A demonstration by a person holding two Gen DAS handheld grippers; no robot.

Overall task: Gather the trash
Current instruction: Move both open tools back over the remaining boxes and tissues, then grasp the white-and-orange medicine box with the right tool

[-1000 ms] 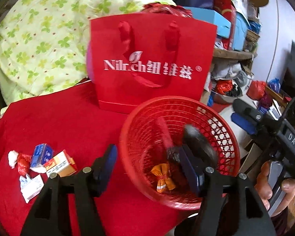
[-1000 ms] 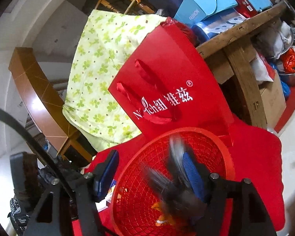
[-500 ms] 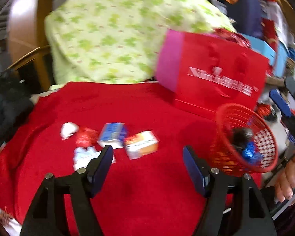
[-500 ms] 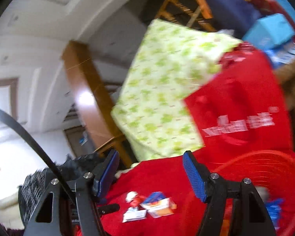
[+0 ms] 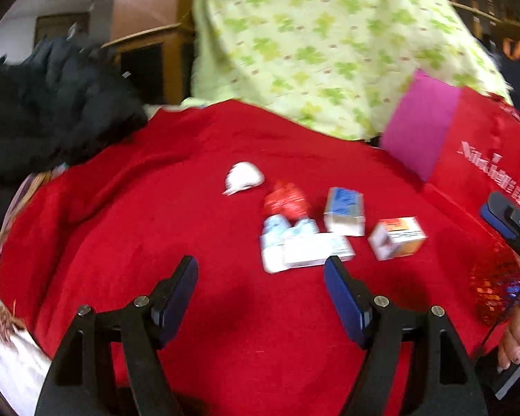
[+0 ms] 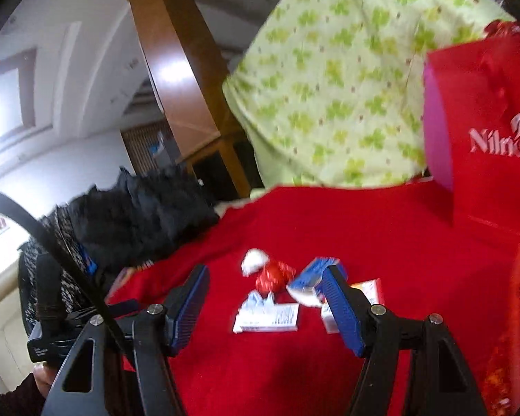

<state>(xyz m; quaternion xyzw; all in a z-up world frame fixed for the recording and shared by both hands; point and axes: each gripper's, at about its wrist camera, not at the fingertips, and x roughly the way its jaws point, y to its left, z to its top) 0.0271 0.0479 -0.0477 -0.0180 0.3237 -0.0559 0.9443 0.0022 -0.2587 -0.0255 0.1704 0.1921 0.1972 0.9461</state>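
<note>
Trash [image 5: 329, 222] beyond left hand-held gripper [image 5: 261, 286]

Boxes [image 5: 343, 211] lie on the cloth [image 5: 156, 208], left of the basket [image 5: 495, 287].

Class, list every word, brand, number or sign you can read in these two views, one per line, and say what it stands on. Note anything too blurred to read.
"Nilrich", white, cut off at the picture's edge: red paper bag; blurred in the left wrist view.
White characters after it: unreadable.
Flat white pack: print too blurred.
Blue and white box: unreadable.
Orange and white box: unreadable.
</note>
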